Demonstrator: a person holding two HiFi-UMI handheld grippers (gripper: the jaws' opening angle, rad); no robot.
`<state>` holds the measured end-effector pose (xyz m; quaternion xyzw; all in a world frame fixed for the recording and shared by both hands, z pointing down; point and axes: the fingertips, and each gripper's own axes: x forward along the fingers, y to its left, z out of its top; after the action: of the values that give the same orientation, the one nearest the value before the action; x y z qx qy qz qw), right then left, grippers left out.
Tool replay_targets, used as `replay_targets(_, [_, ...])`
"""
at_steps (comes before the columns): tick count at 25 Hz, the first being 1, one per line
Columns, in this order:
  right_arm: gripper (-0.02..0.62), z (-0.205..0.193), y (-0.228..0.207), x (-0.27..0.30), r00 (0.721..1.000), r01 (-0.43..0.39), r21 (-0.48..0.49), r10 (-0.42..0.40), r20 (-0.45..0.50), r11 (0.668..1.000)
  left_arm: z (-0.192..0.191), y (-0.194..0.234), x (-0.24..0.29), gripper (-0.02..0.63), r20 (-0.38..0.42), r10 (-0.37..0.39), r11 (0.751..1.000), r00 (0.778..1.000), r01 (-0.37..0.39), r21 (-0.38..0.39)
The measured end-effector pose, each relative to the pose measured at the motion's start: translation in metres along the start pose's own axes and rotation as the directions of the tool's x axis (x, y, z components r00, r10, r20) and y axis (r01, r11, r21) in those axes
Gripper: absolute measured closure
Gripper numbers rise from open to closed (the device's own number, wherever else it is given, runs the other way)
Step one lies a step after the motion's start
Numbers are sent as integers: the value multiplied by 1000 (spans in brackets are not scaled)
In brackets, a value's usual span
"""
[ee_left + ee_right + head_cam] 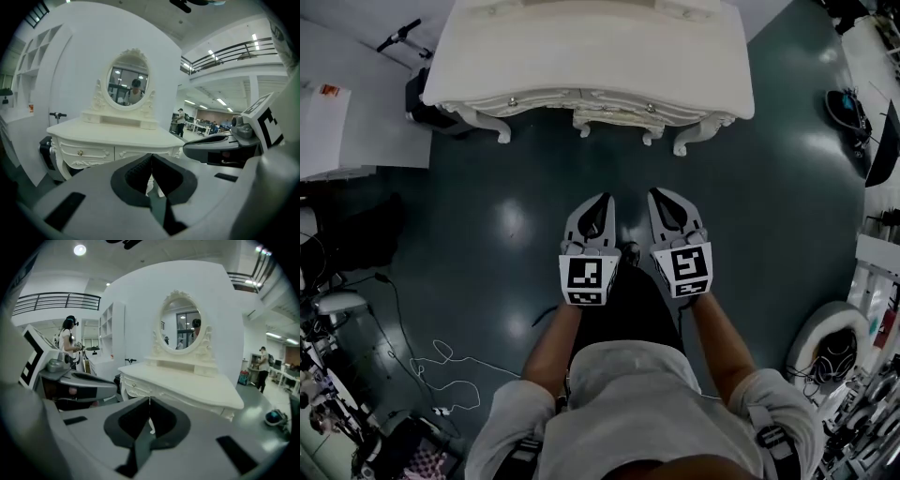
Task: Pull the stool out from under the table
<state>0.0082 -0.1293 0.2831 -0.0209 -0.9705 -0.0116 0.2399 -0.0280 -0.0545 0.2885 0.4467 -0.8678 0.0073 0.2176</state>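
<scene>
A white carved dressing table (581, 56) stands at the top of the head view, on a dark green floor. No stool shows clearly under it; only white carved legs (586, 122) appear below its front edge. My left gripper (605, 199) and right gripper (656, 195) are held side by side in front of the table, well short of it. Both are shut with nothing between their pads. The left gripper view looks past its closed jaws (151, 157) at the table (112, 136) and its oval mirror (127, 84). The right gripper (149, 401) faces the same table (187, 380).
A white cabinet (347, 112) stands at the left, with a black object (356, 234) below it. White cables (441, 361) trail over the floor at the lower left. Equipment and a round white thing (834, 347) crowd the right edge. A person (70, 341) stands far off.
</scene>
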Motion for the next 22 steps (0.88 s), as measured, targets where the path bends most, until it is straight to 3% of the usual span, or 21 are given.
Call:
replay_targets(5, [580, -46, -10, 46, 998, 15, -47, -18, -54, 999, -44, 30, 44, 600, -23, -4, 1000, 1000, 5, 9])
replay_targets(11, [580, -104, -21, 92, 991, 13, 2, -12, -133, 1000, -98, 59, 84, 600, -51, -2, 1000, 999, 3, 13])
replay_targets(16, [580, -136, -28, 117, 985, 12, -74, -24, -172, 997, -135, 73, 100, 600, -72, 13, 1000, 997, -14, -21])
replay_targets(22, [580, -166, -38, 149, 985, 28, -16, -30, -170, 999, -174, 88, 119, 600, -102, 17, 999, 995, -21, -34])
